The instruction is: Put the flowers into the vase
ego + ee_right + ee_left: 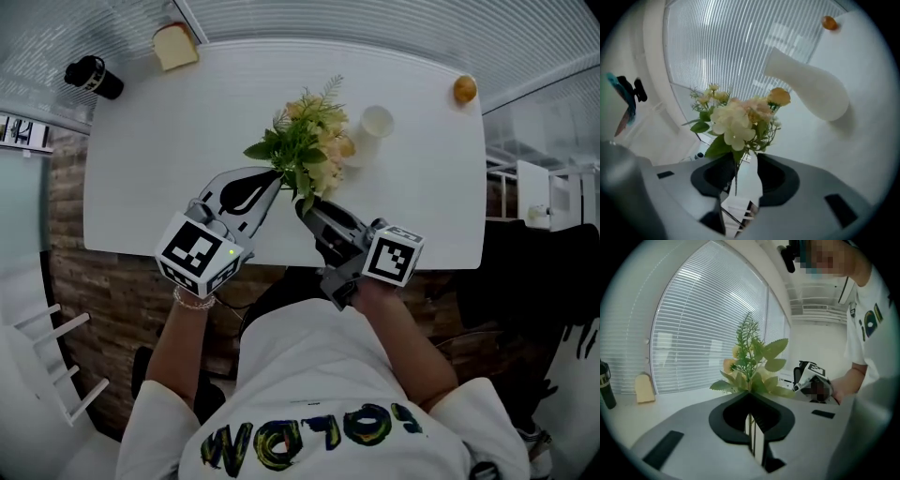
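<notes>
Now your left gripper pinches the flowers by their stems over the tabletop's middle, and your right gripper stands parted around them. Keep the stems upright and aim for the vase near the far edge.

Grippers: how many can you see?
2. The left gripper is at the left of the flowers, shut on them. The right gripper is just under the flowers, its jaws apart with a stem between.
</notes>
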Available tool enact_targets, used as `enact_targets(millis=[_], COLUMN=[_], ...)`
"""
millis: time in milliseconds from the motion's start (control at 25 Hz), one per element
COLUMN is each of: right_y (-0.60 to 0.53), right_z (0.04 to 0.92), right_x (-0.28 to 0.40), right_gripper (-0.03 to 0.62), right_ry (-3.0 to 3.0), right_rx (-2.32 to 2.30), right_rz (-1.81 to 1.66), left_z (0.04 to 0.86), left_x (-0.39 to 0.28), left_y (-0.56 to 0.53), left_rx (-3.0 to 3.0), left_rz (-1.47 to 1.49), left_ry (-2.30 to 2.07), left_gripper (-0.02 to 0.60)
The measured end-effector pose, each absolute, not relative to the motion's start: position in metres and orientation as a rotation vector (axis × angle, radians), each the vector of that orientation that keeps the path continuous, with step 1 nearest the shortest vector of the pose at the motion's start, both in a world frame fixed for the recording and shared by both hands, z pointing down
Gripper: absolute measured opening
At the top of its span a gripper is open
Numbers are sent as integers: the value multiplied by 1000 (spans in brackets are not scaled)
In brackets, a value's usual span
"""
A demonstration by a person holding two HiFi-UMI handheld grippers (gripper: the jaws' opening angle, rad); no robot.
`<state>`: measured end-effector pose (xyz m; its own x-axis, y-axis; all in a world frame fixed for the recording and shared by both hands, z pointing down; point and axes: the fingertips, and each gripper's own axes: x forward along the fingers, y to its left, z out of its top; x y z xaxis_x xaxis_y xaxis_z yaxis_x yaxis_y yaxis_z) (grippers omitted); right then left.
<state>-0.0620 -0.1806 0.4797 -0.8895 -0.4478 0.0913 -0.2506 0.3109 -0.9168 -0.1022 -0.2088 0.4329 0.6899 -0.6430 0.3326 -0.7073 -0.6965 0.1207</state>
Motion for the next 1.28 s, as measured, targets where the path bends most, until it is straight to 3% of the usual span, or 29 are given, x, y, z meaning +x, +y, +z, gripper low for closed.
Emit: enact_targets(millis=[760,1280], right_y=[-186,-208], right_z=[394,324], right_x=[-77,-48], right_gripper=[195,37], right_ry=[2124,2362], right_rx=[-374,-504], right_rz=[-1603,-1191], left_z=[340,281], left_x=[-100,-75], left_y=[-192,-198], left_rx=[2761,2872], left_rz=[115,-20], left_ry=[-1059,-974], left_gripper=[15,15])
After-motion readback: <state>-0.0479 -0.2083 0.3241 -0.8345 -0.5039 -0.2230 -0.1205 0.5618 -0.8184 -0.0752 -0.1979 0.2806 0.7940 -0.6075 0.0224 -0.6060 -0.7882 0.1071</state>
